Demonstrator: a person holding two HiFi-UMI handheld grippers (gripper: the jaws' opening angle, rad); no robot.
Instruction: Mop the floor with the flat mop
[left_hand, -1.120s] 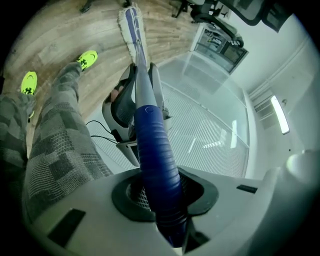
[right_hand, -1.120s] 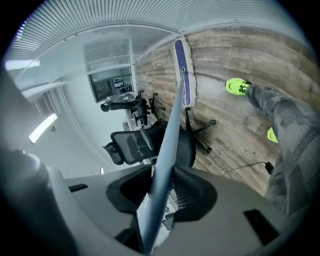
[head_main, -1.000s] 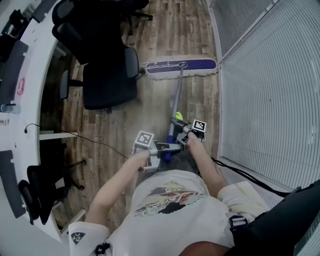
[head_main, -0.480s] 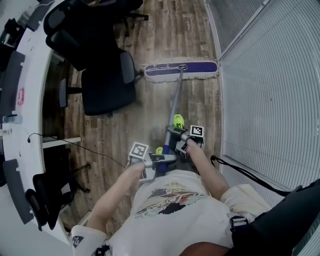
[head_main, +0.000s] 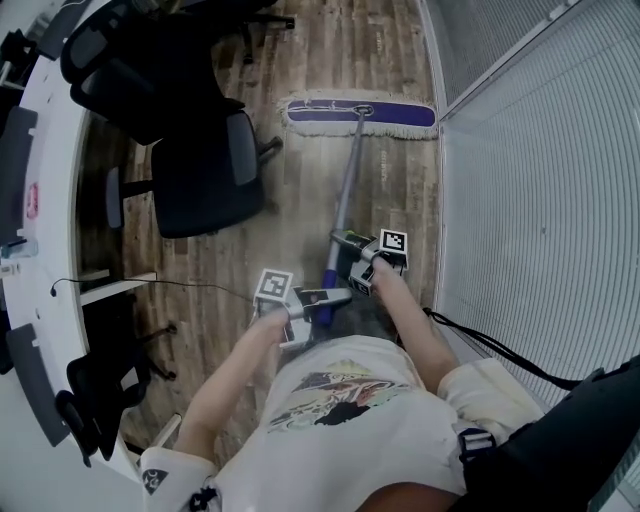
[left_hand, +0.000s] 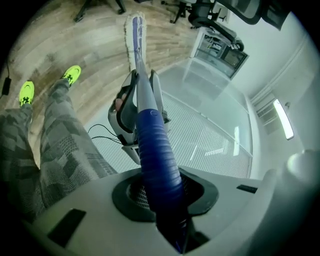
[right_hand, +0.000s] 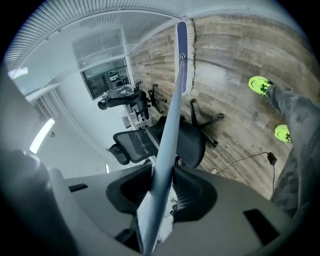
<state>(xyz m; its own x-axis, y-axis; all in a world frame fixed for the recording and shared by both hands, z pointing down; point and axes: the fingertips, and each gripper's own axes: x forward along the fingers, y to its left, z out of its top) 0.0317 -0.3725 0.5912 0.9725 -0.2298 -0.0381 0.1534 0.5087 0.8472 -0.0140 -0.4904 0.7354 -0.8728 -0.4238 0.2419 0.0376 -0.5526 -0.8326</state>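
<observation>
There are two tongs, the left gripper (head_main: 325, 300) and the right gripper (head_main: 341, 241), both on one flat mop (head_main: 358, 116). Three black office chairs (head_main: 195, 170) (head_main: 120, 70) (head_main: 85, 395) stand to their left. One cable (head_main: 190, 287) lies left of the left gripper, and two neon-green shoes (left_hand: 71, 74) (left_hand: 26, 92) show below it.

You wear a white T-shirt (head_main: 400, 440) with a printed chest graphic (head_main: 332, 394). Your trousers (left_hand: 60, 150) are grey camouflage, your shoes (left_hand: 72, 75) neon yellow.

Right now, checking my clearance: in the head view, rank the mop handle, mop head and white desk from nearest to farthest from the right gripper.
1. Mop handle, gripped in the right gripper itself.
2. Mop head, straight ahead at the handle's far end.
3. White desk, far left.
</observation>
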